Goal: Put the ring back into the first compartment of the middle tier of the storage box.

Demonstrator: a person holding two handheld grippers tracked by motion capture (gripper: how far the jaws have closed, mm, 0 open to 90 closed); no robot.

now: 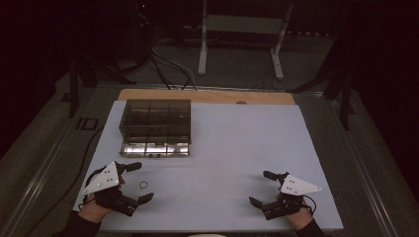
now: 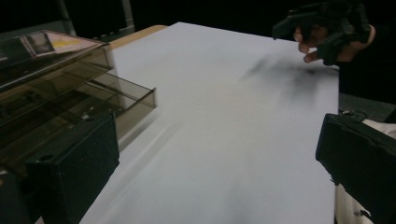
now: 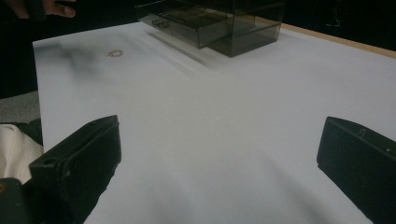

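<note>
From the high view I have the left hand-held gripper [image 1: 136,182] low on the counter [image 1: 232,143] at about 7 o'clock, its jaws spread wide and holding nothing. A small ring [image 1: 143,185] lies flat on the white surface right between those two jaws, touching neither as far as I can tell. In the right gripper view the same ring [image 3: 115,53] sits far off at about 11 o'clock, a pale brownish loop just beside a dark smear of shadow.

My right hand-held gripper [image 1: 261,187] rests at about 5 o'clock on the counter, well apart from the left one. Its jaws are also wide open and empty; in its own view the two black jaws stand at the bottom corners with bare white counter between them.

A smoked transparent drawer box [image 1: 155,119] stands at about 11 o'clock on the counter, with its bottom drawer [image 1: 156,148] pulled out toward me. In the left gripper view the box [image 2: 51,79] is close at 9 o'clock, the open drawer jutting out just behind the left jaw. In that view the other hand and its gripper [image 2: 327,32] show far off at 1 o'clock. I cannot tell what the drawer holds.
</note>
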